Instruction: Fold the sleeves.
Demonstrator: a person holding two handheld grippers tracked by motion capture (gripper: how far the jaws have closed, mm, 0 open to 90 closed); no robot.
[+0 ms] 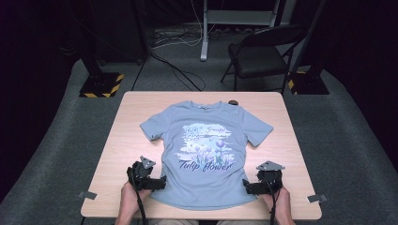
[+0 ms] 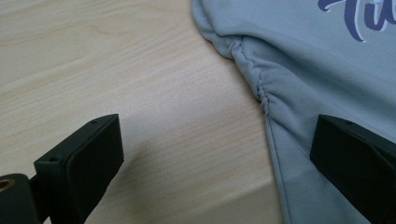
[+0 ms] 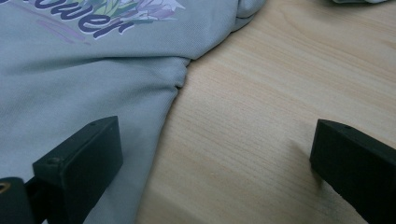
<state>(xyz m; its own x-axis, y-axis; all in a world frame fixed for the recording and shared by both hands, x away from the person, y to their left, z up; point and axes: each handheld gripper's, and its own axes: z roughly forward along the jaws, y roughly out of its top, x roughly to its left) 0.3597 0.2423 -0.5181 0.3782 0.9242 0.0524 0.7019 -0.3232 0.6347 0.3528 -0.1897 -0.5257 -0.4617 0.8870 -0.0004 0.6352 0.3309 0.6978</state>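
A light blue T-shirt (image 1: 206, 150) with a tulip print and the words "Tulip flower" lies flat and face up on the wooden table (image 1: 117, 140), hem toward me. My left gripper (image 1: 162, 182) sits at the shirt's lower left edge, jaws wide open. In the left gripper view the shirt's puckered side seam (image 2: 261, 93) runs between the jaws, and the right jaw is over the cloth. My right gripper (image 1: 246, 186) is open at the lower right edge. In the right gripper view the shirt's edge (image 3: 173, 93) lies between the jaws, the left jaw over fabric.
A small dark object (image 1: 233, 102) sits at the table's far edge by the collar. Tape tabs (image 1: 87, 195) mark the near corners. Beyond the table stand a folding chair (image 1: 263, 56), stand bases (image 1: 101, 84) with hazard stripes and floor cables.
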